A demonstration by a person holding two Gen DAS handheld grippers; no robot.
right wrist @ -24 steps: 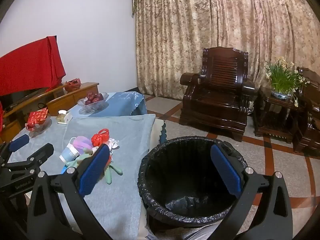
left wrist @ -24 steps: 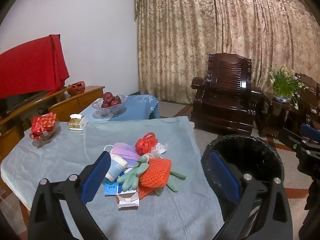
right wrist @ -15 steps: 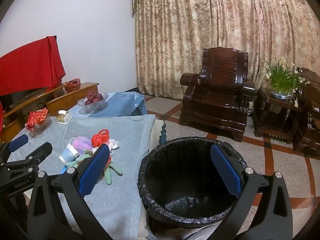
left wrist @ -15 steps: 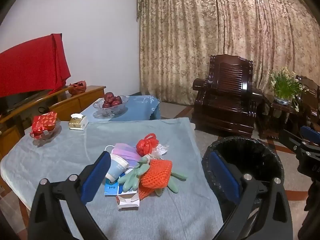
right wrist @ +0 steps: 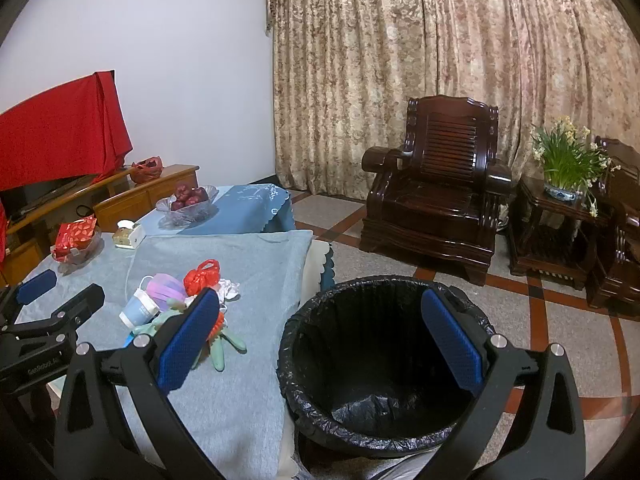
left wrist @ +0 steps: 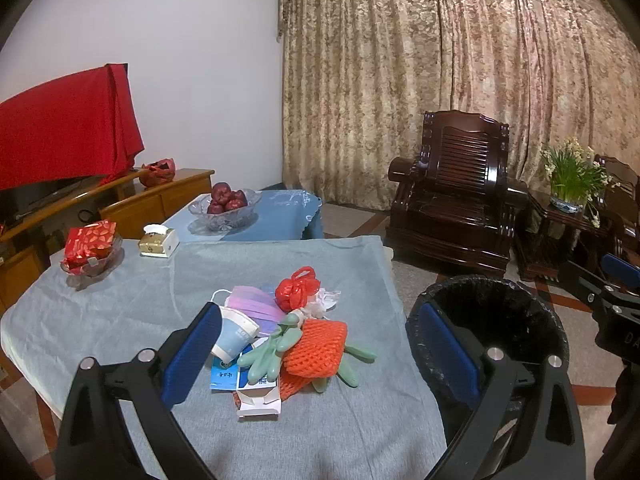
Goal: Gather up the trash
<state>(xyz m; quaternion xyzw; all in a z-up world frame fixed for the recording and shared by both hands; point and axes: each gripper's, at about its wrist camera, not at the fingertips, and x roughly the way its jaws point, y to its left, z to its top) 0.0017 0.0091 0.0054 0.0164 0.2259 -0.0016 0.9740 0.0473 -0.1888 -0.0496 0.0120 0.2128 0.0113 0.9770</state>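
Left wrist view: the left tongs (left wrist: 320,350) hang with jaws wide apart and empty above the near edge of a desk (left wrist: 120,304) draped in grey-blue cloth. Between the blue pads lies a heap of trash near the desk's middle: a red knotted plastic bag (left wrist: 297,289) at the back, a pink-purple face mask (left wrist: 250,305) beside it, a tipped pale-blue paper cup (left wrist: 236,336) to the left, green rubber gloves (left wrist: 272,350) splayed under an orange foam fruit net (left wrist: 318,348), and a small opened white carton (left wrist: 258,398) nearest the camera, partly over a blue leaflet (left wrist: 223,378). To the right of the desk, on the floor, stands a bin lined with a black bag (left wrist: 520,320); the right tongs (left wrist: 600,288) show at the frame's right edge. Farther back on the desk sit a dish of red-wrapped goods (left wrist: 91,246) and a small white-and-gold box (left wrist: 158,242); a glass bowl of red fruit (left wrist: 224,206) rests on a blue-covered surface beyond.

Right wrist view: the right tongs (right wrist: 320,342) are also spread apart and grip nothing, poised over the bin (right wrist: 384,360), whose liner is crumpled at the bottom. The trash heap lies on the desk (right wrist: 260,272) to the left of the bin, the red bag (right wrist: 202,277), mask (right wrist: 165,285) and cup (right wrist: 138,312) visible, the gloves (right wrist: 220,350) poking out beside the left pad. The left tongs (right wrist: 60,294) reach in from the left edge.
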